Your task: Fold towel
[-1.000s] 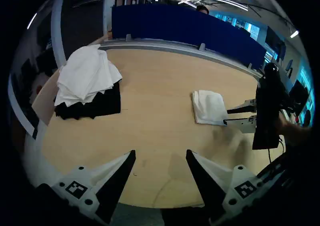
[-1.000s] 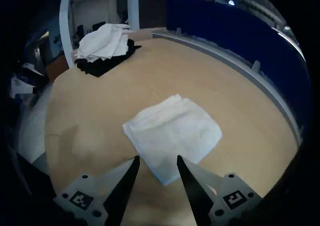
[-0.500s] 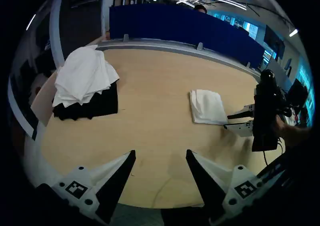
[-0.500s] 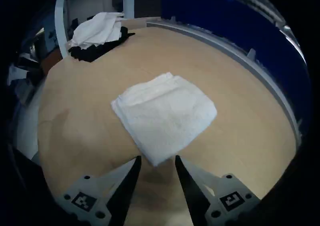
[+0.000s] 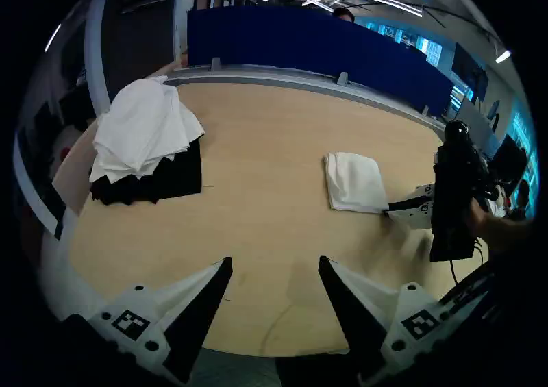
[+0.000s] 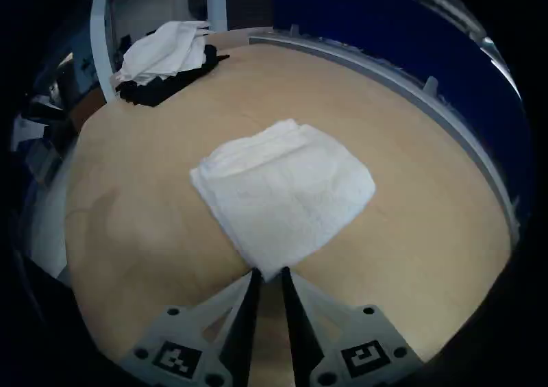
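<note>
A white towel (image 6: 284, 188), folded into a small square, lies flat on the wooden table (image 6: 137, 202). My right gripper (image 6: 268, 277) has its fingers drawn close together on the towel's near corner, which sits pinched between the tips. In the left gripper view the same towel (image 5: 353, 181) lies right of centre, with the right gripper (image 5: 392, 211) at its near right corner and a hand (image 5: 496, 226) holding it. My left gripper (image 5: 274, 270) hovers open over bare table (image 5: 267, 133), well short of the towel, with nothing between its fingers.
A heap of white towels (image 5: 140, 130) rests on a black cloth (image 5: 154, 181) at the table's far left; the right gripper view has that heap (image 6: 164, 48) at the far end. A blue partition (image 5: 308, 41) runs along the table's back edge.
My right gripper pulled back to the towel's near corner and its fingers closed from wide apart to pinching that corner. The left gripper stayed almost still.
</note>
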Demonstrator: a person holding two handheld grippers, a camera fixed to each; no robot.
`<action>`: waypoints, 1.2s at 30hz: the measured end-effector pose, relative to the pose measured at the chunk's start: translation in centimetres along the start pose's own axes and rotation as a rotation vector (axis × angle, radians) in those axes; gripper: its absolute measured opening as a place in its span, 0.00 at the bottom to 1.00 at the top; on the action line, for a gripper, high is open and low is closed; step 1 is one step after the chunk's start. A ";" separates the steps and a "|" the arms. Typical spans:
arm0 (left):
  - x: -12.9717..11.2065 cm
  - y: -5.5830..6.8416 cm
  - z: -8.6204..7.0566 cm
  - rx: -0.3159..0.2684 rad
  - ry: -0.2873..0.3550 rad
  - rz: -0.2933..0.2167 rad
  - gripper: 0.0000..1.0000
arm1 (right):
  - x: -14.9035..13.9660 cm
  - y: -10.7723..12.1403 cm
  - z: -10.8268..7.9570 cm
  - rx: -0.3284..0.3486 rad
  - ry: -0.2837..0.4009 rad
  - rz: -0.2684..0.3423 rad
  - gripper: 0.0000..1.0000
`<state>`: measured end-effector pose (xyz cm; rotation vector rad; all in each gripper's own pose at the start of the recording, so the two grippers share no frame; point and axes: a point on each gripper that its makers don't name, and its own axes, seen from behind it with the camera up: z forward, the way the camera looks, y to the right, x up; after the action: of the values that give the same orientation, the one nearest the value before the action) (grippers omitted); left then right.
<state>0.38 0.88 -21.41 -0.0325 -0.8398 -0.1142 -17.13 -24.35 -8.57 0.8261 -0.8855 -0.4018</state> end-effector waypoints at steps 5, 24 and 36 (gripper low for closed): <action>0.0 0.1 0.1 -0.002 0.000 0.000 0.93 | 0.2 0.2 0.0 -0.005 0.008 0.003 0.07; 1.3 1.1 0.7 -0.029 0.029 0.006 0.93 | 8.2 2.6 -5.1 -0.068 0.171 -0.036 0.05; 2.5 1.7 0.5 -0.045 0.059 0.007 0.93 | 16.1 4.1 -11.2 -0.112 0.303 -0.102 0.05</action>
<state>1.86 2.40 -19.20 -0.0741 -0.7776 -0.1272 1.35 -26.52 -1.09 0.8052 -0.5370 -0.3996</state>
